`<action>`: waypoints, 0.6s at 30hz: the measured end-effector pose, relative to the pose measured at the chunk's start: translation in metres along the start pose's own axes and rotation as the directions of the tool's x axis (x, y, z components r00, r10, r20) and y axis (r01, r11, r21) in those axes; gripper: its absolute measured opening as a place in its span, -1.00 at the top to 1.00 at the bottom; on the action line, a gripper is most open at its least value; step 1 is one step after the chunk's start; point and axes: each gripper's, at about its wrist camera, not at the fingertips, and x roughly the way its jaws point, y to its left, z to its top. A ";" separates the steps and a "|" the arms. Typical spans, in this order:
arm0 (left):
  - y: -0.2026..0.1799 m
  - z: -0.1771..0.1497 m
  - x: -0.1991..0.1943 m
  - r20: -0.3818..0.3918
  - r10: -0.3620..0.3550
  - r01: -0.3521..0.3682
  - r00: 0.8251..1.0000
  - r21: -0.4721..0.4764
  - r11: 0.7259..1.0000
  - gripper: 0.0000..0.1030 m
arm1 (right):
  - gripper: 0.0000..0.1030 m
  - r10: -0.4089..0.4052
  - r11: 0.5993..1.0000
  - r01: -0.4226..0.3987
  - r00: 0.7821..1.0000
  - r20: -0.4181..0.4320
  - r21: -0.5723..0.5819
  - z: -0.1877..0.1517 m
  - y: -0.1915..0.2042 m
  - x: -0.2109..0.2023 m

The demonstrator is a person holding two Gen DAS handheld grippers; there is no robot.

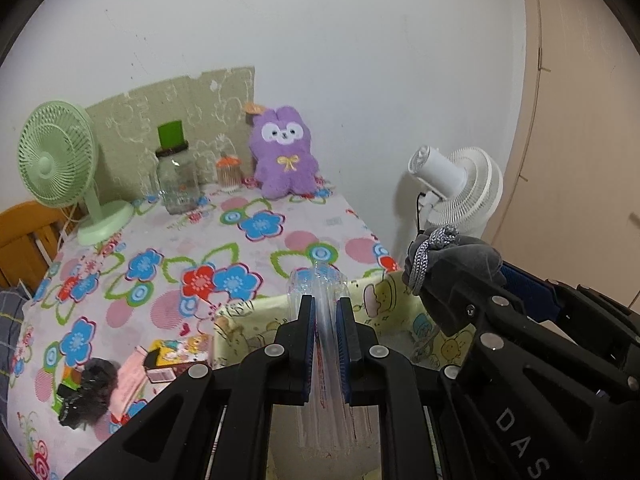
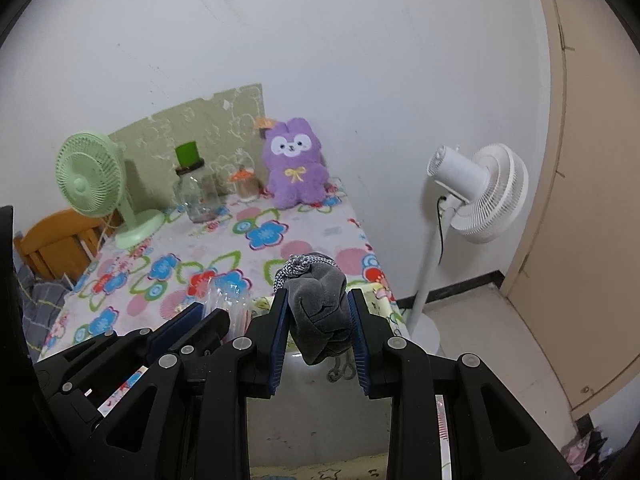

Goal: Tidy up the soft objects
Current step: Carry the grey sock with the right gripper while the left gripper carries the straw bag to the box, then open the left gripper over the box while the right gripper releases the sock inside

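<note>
Where the flowered tablecloth point(image 1: 256, 248) spreads over the table in front of me, it is the biggest thing I see, running back to the pale wall. Off the table's right edge a white standing fan point(image 2: 476, 196) rises on its pole from the floor, and at the back left of the cloth a green desk fan point(image 1: 56, 160) stands on its round base. Between them, against the wall, a purple plush rabbit point(image 1: 282, 152) sits upright, with a clear glass jar point(image 1: 176, 184) and a small orange-topped container point(image 1: 229, 172) to its left. At the near right corner of the table sits a yellow fabric bin point(image 1: 256, 320) printed with cartoon figures, its rim just beyond my fingertips. Near the table's front left lie some small boxes and a dark crumpled item point(image 1: 92, 392) that I cannot identify.

My right gripper point(image 2: 318, 320) is clamped on a grey velvet drawstring pouch point(image 2: 320, 296), the blue pads pressing into its sides; the pouch bulges above the fingers, its braided cord point(image 2: 292, 270) draped at the top and a loop hanging below. It hangs over the bin's right side. My left gripper point(image 1: 325, 320) is squeezed nearly closed on a thin clear plastic sleeve point(image 1: 318, 284), which sticks out past the fingertips, above the bin's near rim.
</note>
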 end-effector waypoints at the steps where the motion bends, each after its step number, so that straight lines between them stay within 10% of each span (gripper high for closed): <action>1: 0.000 -0.001 0.004 -0.010 -0.001 0.001 1.000 -0.001 1.000 0.83 | 0.37 0.000 1.000 0.000 1.000 -0.004 0.003 -0.001 -0.001 0.002; 18: 0.001 -0.012 0.023 -0.103 -0.011 0.012 0.995 0.010 1.000 -0.02 | 0.32 -0.002 1.000 0.003 0.998 -0.067 0.008 -0.010 -0.003 0.029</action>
